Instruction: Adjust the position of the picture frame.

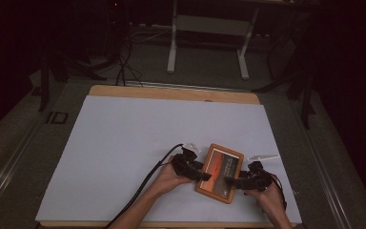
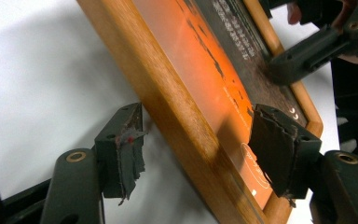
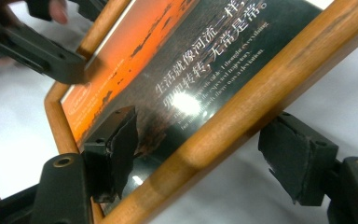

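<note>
**Black grippers, frayed pads**

Both the left gripper (image 1: 196, 171) and the right gripper (image 1: 238, 181) are matte black, with angular jaws pinned by brass-ringed rivets. Their dark pads (image 2: 129, 149) are torn and ragged at the edges. A black cable (image 1: 145, 179) trails from the left one; forearms are bare, without sleeves

High view looks forward and down over the whole table (image 1: 124, 143). Both gripper views sit close, facing each other across the frame (image 1: 219, 172) near the front edge.
</note>
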{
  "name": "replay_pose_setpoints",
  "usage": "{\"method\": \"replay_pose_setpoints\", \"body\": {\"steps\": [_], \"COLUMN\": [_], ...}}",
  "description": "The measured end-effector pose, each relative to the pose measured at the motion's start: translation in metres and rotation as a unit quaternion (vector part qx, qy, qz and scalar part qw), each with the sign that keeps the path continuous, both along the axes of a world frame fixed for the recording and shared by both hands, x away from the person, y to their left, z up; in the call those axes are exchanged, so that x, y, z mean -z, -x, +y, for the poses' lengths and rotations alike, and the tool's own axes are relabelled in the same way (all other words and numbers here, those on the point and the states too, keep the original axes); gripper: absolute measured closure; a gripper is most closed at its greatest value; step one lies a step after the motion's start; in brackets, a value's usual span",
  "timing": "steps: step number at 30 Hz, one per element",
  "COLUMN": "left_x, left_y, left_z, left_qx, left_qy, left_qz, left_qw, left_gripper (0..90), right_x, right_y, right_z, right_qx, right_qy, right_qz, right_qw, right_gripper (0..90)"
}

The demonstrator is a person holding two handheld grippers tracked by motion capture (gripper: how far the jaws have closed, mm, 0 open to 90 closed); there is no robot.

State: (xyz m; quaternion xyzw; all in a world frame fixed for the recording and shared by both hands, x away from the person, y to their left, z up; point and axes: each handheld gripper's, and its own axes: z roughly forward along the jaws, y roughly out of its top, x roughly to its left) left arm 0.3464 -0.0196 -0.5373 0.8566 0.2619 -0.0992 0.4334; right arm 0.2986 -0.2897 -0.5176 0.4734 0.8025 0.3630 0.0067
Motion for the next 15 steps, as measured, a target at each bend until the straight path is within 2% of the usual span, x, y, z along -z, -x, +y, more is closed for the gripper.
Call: {"method": "replay_pose_setpoints", "body": {"steps": [1, 2, 4, 6, 7, 9, 12, 15], "left_x": [0.002, 0.002, 0.002, 0.001, -0.003, -0.008, -0.016, -0.025], "left_y": [-0.002, -0.004, -0.004, -0.005, -0.007, -0.005, 0.0, 0.004], "left_z": [-0.002, -0.005, -0.005, -0.003, 0.006, 0.011, 0.019, 0.029], "left_qx": [0.007, 0.005, -0.001, -0.006, -0.017, -0.018, -0.02, -0.028], "left_qy": [-0.001, 0.001, 0.003, 0.008, 0.031, 0.035, 0.039, 0.059], "left_qz": [0.009, 0.02, 0.021, 0.026, 0.035, 0.031, 0.016, 0.004], "left_qw": [0.9999, 0.9998, 0.9998, 0.9996, 0.9988, 0.9987, 0.9989, 0.9978], "left_gripper": [36.7, 35.1, 35.2, 39.2, 45.5, 49.8, 54.6, 62.2], "right_x": [0.0, 0.001, 0.001, 0.001, -0.003, -0.007, -0.016, -0.027], "right_y": [0.0, -0.001, -0.001, -0.001, 0.0, 0.001, 0.003, 0.005], "right_z": [-0.001, -0.002, -0.003, -0.004, -0.007, -0.007, -0.005, -0.005], "right_qx": [0.005, 0.012, 0.013, 0.016, 0.018, 0.02, 0.025, 0.026], "right_qy": [-0.005, -0.014, -0.018, -0.022, -0.04, -0.049, -0.058, -0.075], "right_qz": [0.0, 0.003, 0.003, 0.003, -0.008, -0.016, -0.031, -0.048], "right_qw": [1.0, 0.9998, 0.9997, 0.9996, 0.999, 0.9985, 0.9975, 0.9957], "right_gripper": [30.1, 31.9, 33.1, 34.7, 41.2, 45.1, 50.7, 57.9]}}
